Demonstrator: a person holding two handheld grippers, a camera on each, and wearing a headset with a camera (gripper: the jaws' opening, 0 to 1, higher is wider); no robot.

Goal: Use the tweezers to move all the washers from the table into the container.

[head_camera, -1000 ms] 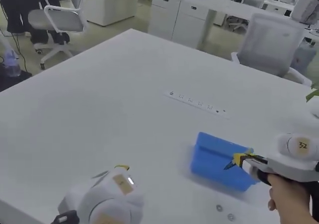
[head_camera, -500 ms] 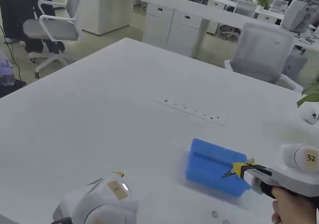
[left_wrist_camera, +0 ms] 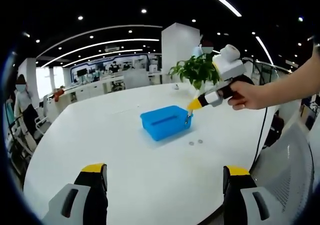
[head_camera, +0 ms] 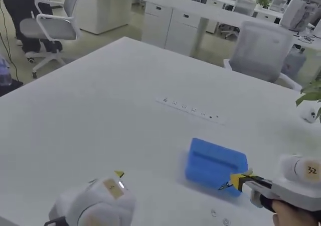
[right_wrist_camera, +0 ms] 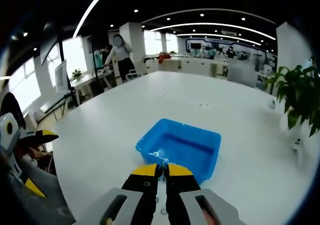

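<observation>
Open-plan office behind, with grey mesh chairs (head_camera: 268,47) at the far edge and a leafy plant (right_wrist_camera: 297,97) off to my right. Big white surface (head_camera: 100,110), smooth and matte, with a slim socket strip (head_camera: 188,109) set flush into it. Blue container (head_camera: 215,163) sits near my side, right of centre: a rectangular plastic tray with low walls and rounded corners, open at the top.

Left gripper (head_camera: 119,174) hangs low at the near edge, its yellow-tipped fingers (left_wrist_camera: 92,167) released and wide apart, nothing between them. Right gripper (head_camera: 235,181) hovers at the container's near wall, fingers (right_wrist_camera: 145,171) clenched on the tweezers (left_wrist_camera: 187,116), whose thin dark tips poke out over the rim.

Two washers (head_camera: 213,213), small flat metal rings, lie side by side on the surface just on my side of the container, outside it. Nothing blocks the way to them.
</observation>
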